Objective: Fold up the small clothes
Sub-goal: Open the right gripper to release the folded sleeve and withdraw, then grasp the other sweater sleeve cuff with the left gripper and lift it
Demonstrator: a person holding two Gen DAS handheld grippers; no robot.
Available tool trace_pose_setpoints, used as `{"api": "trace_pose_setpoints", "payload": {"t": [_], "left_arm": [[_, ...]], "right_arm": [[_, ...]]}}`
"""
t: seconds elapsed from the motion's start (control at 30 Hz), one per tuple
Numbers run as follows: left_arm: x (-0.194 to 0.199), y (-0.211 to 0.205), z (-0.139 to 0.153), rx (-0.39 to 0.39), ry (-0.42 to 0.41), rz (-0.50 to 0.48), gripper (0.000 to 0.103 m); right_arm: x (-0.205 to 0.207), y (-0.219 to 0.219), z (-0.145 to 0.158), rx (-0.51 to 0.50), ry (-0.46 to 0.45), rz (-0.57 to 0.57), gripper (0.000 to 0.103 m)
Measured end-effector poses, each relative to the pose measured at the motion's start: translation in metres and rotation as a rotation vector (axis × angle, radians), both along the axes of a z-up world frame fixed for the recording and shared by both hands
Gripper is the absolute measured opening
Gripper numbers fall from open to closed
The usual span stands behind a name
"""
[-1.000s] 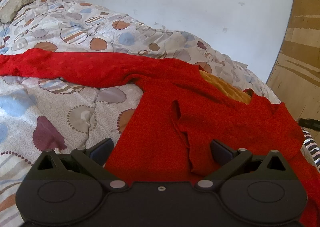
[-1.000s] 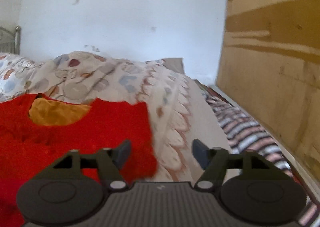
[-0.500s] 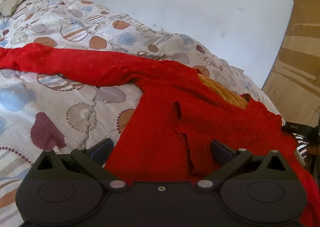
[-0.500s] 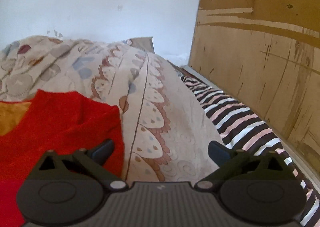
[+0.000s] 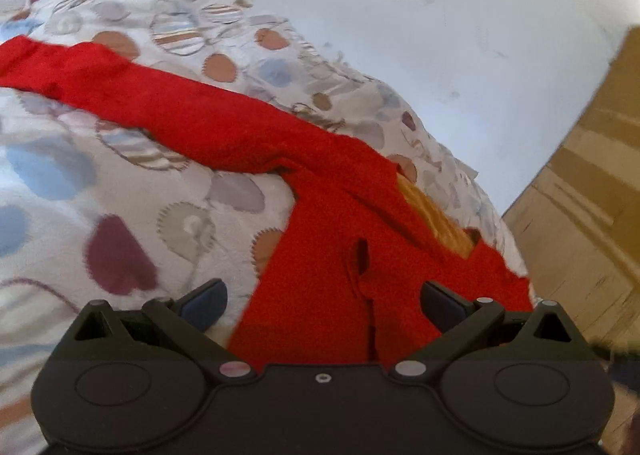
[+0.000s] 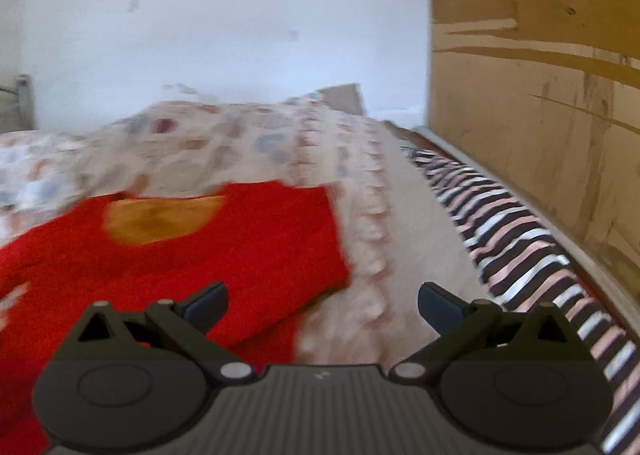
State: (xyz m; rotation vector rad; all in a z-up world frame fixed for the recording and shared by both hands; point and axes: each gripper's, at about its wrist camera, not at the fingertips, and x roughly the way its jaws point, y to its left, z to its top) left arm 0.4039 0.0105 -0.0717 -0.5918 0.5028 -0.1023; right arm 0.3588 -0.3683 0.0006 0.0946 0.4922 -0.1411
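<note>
Closest to me, my left hand-held gripper is spread wide with nothing pinched; the hem of the red top lies directly beneath and between its fingers. My right hand-held gripper is also spread to its widest, its jaws having just been opening, and it holds nothing; only its left finger sits over the red top, while its right finger hangs over bare quilt.

Farther out, the top lies flat on the bed, body toward me, its orange-lined neck opening away from me. One long sleeve stretches far off to the left, across the patterned quilt, so the garment's long axis runs left to right across my view.

I judge the left hand nearer to that outstretched sleeve, and the right nearer to the top's right edge. Beyond are a white wall and, on the right, a striped sheet along a wooden panel.
</note>
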Motion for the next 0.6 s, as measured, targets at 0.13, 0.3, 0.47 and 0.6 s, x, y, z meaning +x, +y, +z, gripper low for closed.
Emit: {"api": "trace_pose_setpoints", "payload": {"t": [0.13,0.3,0.47,0.6], "left_arm": [[-0.018,0.039,0.024,0.02,-0.038,0.085,0.102],[-0.024,0.109,0.03,0.121,0.028,0.219,0.102],[-0.02,0.194,0.024,0.167,0.183,0.4,0.102],[-0.021,0.248,0.02,0.043,0.189,0.457,0.102]], "right_arm": [[-0.054,0.043,-0.001,0.036,-0.009,0.02,0.103],[-0.092,0.09,-0.025,0.057,-0.029,0.018,0.103],[-0.095,0.111,-0.058,0.02,0.056,-0.006,0.103],[-0.097,0.12,-0.068,-0.037,0.055,-0.006,0.103]]}}
